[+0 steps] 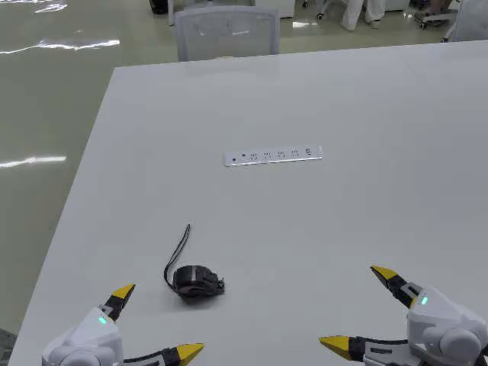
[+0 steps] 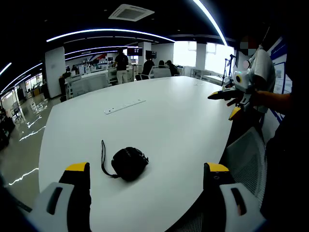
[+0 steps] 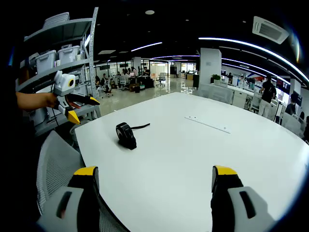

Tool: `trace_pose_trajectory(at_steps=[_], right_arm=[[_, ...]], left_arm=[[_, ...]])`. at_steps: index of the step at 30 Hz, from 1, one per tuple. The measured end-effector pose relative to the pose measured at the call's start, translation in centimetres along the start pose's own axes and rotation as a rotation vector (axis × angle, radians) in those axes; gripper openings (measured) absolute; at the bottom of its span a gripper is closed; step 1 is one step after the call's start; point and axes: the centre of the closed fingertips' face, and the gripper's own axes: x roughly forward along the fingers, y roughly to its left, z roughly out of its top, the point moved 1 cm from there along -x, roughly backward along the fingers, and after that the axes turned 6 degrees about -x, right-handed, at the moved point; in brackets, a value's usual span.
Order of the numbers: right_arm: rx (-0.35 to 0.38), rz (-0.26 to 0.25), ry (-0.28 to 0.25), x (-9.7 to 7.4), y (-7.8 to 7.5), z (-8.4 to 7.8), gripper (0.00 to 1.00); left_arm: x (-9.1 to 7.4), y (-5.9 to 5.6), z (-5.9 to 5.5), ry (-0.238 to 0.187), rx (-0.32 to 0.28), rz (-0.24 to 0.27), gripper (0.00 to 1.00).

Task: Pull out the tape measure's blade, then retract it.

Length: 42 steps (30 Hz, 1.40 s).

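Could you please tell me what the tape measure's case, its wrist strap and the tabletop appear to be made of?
Tape measure case: seemingly black plastic or rubber, matte, hardly any glare.
Wrist strap: likely thin black cord, lying in a limp loop.
Tabletop: smooth white laminate or similar, soft sheen toward its far edge.

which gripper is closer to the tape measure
Left. In the head view the left gripper is just below-left of the tape measure; the right gripper is far off to its right.
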Motion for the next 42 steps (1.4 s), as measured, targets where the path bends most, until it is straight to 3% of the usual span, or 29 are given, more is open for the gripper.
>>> trace_pose_trajectory(at_steps=[17,35,42], right_arm=[[-0.007,0.016,0.009,0.2,0.0,0.1,0.99],[-0.031,0.046,0.022,0.9,-0.4,-0.3,0.97],[-0.068,0.082,0.034,1.4,-0.7,-0.3,0.94]], left_arm=[[0.1,0.2,0.4,0.005,0.014,0.002,0.96],[1.3,0.6,0.5,0.041,0.064,-0.026,0.90],[2.0,1.3,0.2,0.081,0.121,-0.055,0.85]])
